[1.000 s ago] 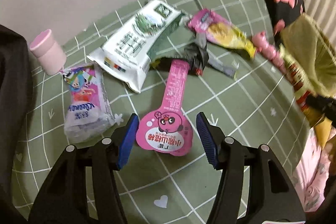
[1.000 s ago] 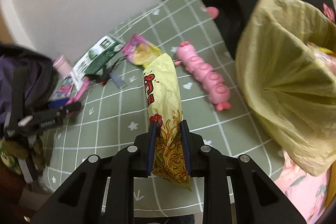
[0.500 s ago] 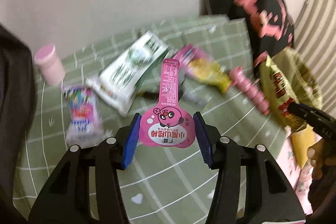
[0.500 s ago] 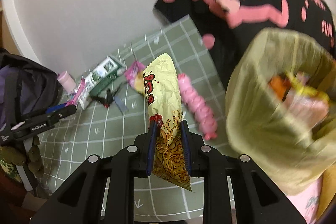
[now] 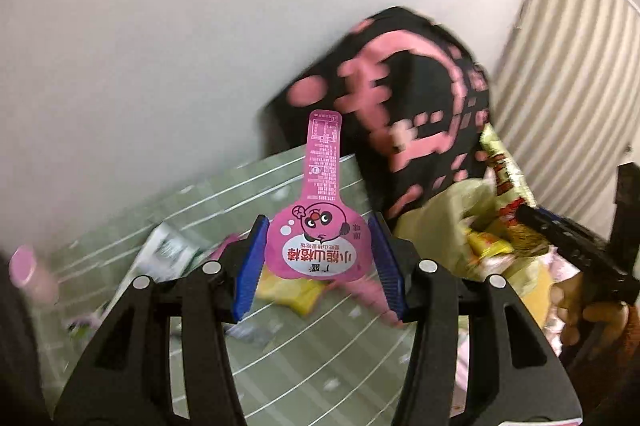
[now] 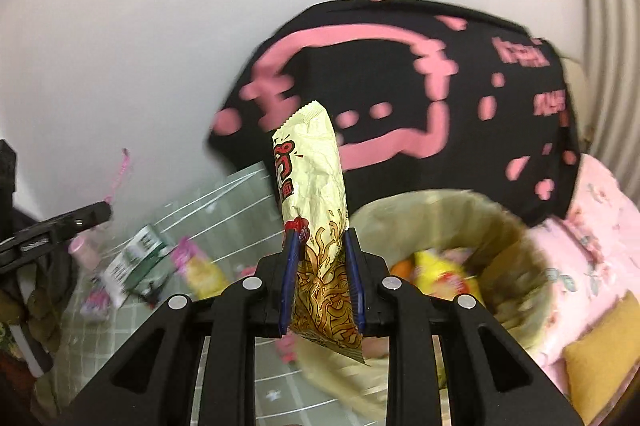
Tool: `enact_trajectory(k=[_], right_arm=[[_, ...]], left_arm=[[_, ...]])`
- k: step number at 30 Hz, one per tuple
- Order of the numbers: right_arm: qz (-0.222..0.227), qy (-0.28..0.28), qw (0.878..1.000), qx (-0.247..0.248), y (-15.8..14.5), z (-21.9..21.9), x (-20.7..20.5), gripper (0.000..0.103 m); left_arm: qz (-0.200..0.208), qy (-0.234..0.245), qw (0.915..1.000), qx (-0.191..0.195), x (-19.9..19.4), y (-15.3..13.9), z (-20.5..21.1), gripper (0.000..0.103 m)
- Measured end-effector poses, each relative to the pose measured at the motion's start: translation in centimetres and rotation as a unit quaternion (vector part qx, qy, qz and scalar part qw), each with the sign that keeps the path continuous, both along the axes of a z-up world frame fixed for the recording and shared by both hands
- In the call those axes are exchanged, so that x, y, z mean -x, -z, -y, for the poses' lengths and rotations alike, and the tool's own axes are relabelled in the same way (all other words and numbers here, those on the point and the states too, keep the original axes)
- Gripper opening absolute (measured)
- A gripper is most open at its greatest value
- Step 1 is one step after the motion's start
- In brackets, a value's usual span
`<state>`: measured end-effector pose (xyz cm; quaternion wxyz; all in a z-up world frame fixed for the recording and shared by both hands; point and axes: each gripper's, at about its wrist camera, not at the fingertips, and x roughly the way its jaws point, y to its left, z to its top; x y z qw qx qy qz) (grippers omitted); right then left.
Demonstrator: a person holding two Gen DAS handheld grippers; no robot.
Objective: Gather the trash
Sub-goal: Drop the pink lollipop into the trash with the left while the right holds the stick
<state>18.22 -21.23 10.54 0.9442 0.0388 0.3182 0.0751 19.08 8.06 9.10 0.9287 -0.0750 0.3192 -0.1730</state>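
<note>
Between my left gripper's [image 5: 318, 258] half-open pads stands the pink wrapper [image 5: 320, 226], light, flimsy, slick, pinched at its round end, while my right gripper [image 6: 322, 278] clamps the limp noodle packet [image 6: 316, 210] low, beside the bag [image 6: 520, 266].

Tabletop litter [image 5: 168, 250] – blurred, unreadable.

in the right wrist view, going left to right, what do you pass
black left gripper → small pink bottle → green and white carton → pink and yellow snack packet → cream noodle wrapper held in the fingers → yellow-lined trash bin → mustard cushion
</note>
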Motion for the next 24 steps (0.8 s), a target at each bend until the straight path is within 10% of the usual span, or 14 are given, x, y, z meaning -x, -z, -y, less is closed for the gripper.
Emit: enact_trajectory(k=[24], right_arm=[[0.022, 0.102, 0.994, 0.04, -2.1, 13.9, -1.7, 0.022]], left_arm=[[-0.048, 0.167, 0.9834, 0.052, -7.7, 0.9, 20.2, 0.048]])
